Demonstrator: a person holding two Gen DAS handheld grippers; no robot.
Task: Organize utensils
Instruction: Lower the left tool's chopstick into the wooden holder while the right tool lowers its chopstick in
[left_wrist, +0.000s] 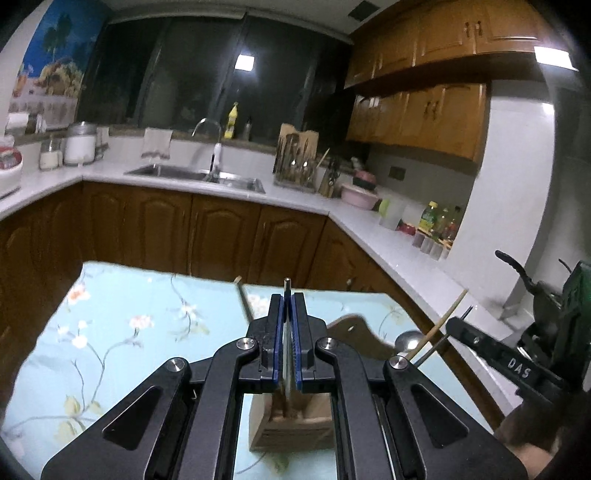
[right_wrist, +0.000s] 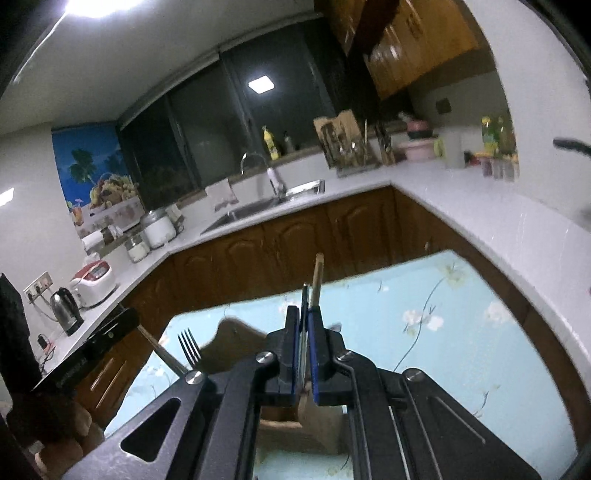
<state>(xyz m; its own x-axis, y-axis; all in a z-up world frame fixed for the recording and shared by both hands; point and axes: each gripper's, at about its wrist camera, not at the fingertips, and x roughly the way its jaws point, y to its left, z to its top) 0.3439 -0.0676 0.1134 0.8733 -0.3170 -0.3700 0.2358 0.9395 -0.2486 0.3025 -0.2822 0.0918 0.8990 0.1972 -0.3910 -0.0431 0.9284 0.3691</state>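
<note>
Left gripper (left_wrist: 287, 306) jaws clamped on a fork (right_wrist: 189, 349), wooden holder (left_wrist: 291, 424) directly below them, likely the drop target. Right gripper (right_wrist: 306, 321) jaws clamped on chopsticks (right_wrist: 317, 280) with a spoon (left_wrist: 408, 339), tips down toward the same holder.

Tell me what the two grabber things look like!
Both are black, built from angled linkage bars with shiny silver round bolts. The left gripper and the right gripper each have two flat black fingers lined with blue pads. White letters "DAS" mark the right gripper's side.
</note>
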